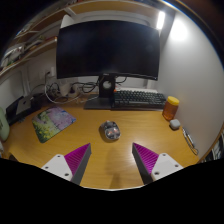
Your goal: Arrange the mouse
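Note:
A grey computer mouse (110, 131) lies on the wooden desk (105, 165), ahead of my fingers and roughly centred between them. A patterned mouse pad (53, 123) lies on the desk to the left, beyond the left finger. My gripper (112, 160) is open and empty, held above the desk short of the mouse. Its magenta pads (77, 159) stand wide apart with bare desk between them.
A black monitor (107, 48) stands at the back with a black keyboard (137, 99) in front of it. An orange jar (171, 107) and a small round object (175, 125) stand to the right. Clutter and shelves sit at the far left.

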`<state>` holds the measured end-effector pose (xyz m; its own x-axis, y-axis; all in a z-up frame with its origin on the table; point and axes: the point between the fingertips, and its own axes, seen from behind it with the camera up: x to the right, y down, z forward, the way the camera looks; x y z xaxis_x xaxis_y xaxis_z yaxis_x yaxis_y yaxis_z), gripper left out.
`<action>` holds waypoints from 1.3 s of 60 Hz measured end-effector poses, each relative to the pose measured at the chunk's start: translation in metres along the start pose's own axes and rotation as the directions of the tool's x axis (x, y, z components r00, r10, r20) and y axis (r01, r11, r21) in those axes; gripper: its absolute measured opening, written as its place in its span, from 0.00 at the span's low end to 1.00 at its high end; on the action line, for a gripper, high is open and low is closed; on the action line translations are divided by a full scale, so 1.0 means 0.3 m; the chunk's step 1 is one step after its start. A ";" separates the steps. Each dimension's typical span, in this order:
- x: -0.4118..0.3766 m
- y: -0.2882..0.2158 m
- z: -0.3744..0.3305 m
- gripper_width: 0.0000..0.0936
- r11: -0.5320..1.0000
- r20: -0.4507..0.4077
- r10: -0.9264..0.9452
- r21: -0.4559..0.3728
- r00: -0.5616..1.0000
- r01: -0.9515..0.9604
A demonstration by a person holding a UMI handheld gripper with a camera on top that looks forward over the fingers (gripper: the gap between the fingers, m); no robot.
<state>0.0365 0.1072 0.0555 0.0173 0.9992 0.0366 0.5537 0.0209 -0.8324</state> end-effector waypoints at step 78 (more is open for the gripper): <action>0.044 -0.101 0.567 0.47 0.998 -0.066 -0.032 -0.053 0.997 0.028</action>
<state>-0.1216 0.1255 -0.0129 0.0543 0.9936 0.0991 0.5970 0.0472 -0.8008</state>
